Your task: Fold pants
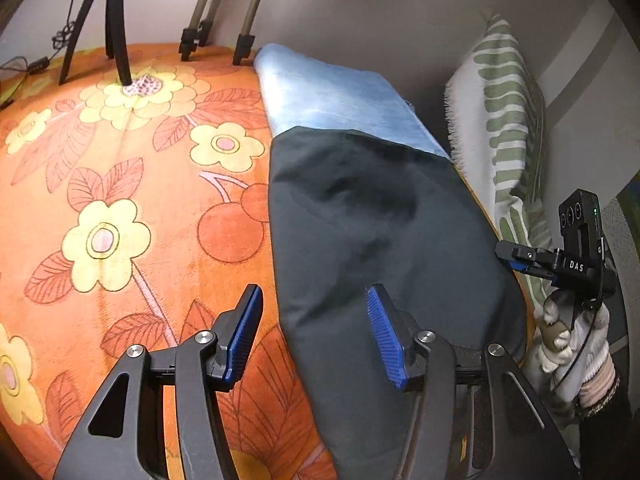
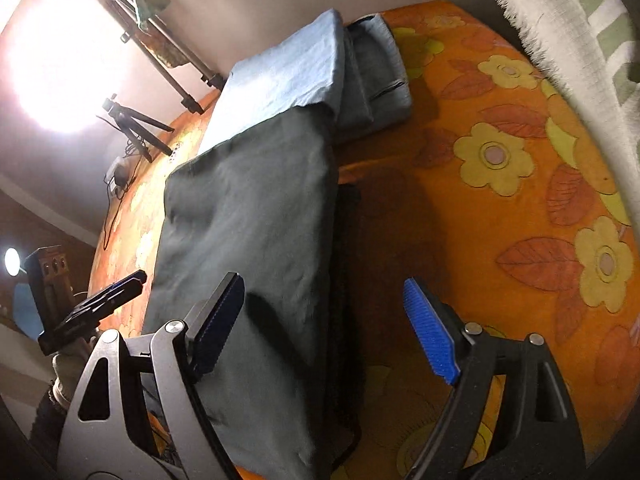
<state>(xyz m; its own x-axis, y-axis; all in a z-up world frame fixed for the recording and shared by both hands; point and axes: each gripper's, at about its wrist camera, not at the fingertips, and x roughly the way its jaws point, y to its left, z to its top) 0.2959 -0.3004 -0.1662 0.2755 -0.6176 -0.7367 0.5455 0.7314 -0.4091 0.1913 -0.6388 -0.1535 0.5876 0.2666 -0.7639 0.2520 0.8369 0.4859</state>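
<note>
Left wrist view: orange flowered bedspread (image 1: 120,208) fills the frame, with the dark pants (image 1: 384,232) lying on it as a long folded strip that runs away from the camera toward the wall.
Right wrist view: same strip of dark pants (image 2: 248,240), its long axis running from the near edge up toward a folded pair of light-blue jeans (image 2: 288,80) at the far end.
Stack: far end of the dark pants overlaps the jeans; whether the two touch all along that edge I cannot tell.
Background: striped cushion (image 1: 500,120) stands beside the bed on the right; tripod legs (image 1: 116,40) rest on the spread at the far side.
Left gripper (image 1: 314,332): fingers part-open, nothing between them; the right finger sits over the near-left part of the cloth, the left finger over bare bedspread, so the pants' left long edge lies between the fingers.
Right gripper (image 2: 324,328): fingers spread wide and empty; the pants' right long edge runs between them, cloth on the left, bedspread on the right.
Key relation: both grippers sit at the near short end, one on each long edge, pointing down along the strip.
Nearer hand: neither clearly nearer; each appears just above its own near corner.
Judgement: the next fold likely carries the near end forward along the long axis.
</note>
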